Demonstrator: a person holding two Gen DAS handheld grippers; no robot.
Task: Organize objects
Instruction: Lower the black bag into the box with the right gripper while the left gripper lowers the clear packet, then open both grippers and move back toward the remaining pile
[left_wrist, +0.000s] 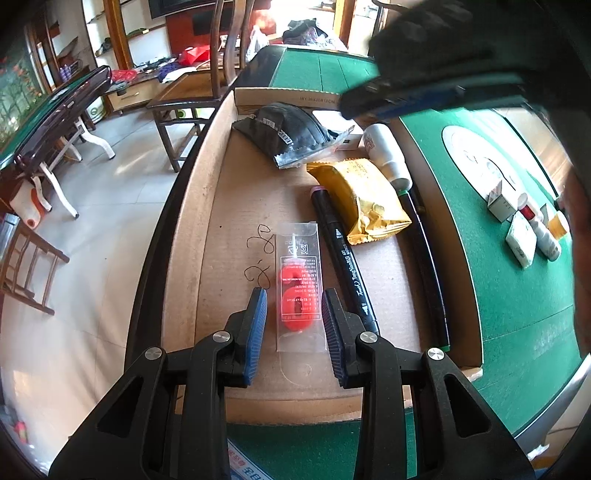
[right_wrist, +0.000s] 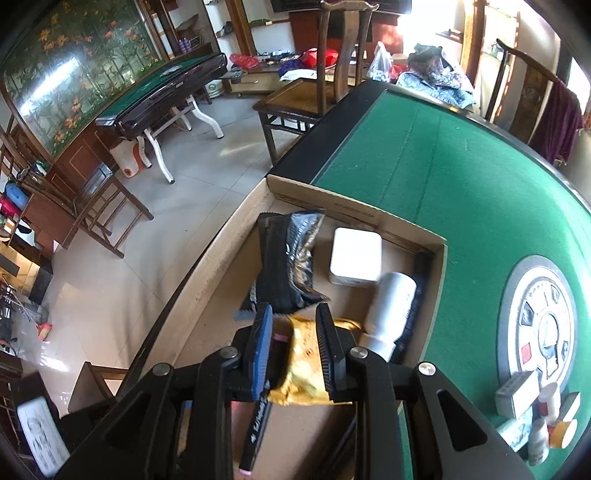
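A shallow cardboard tray (left_wrist: 207, 236) lies on the green felt table (left_wrist: 517, 295). My left gripper (left_wrist: 294, 301) is open, its jaws either side of a clear packet with a red piece (left_wrist: 298, 291) lying in the tray. Beside it lie a black marker (left_wrist: 343, 258), a yellow snack bag (left_wrist: 365, 199), a white bottle (left_wrist: 388, 147) and a black packet (left_wrist: 284, 133). My right gripper (right_wrist: 293, 321) is open above the yellow snack bag (right_wrist: 303, 365), over the tray (right_wrist: 207, 295). The black marker (right_wrist: 255, 432), white bottle (right_wrist: 391, 314), black packet (right_wrist: 291, 258) and a white box (right_wrist: 354, 262) show there too.
Small boxes and bottles (left_wrist: 532, 229) stand on the felt to the right, also in the right wrist view (right_wrist: 535, 417). A round centre panel (right_wrist: 543, 325) sits in the table. Wooden chairs (right_wrist: 314, 92) and another green table (right_wrist: 166, 88) stand on the tiled floor to the left.
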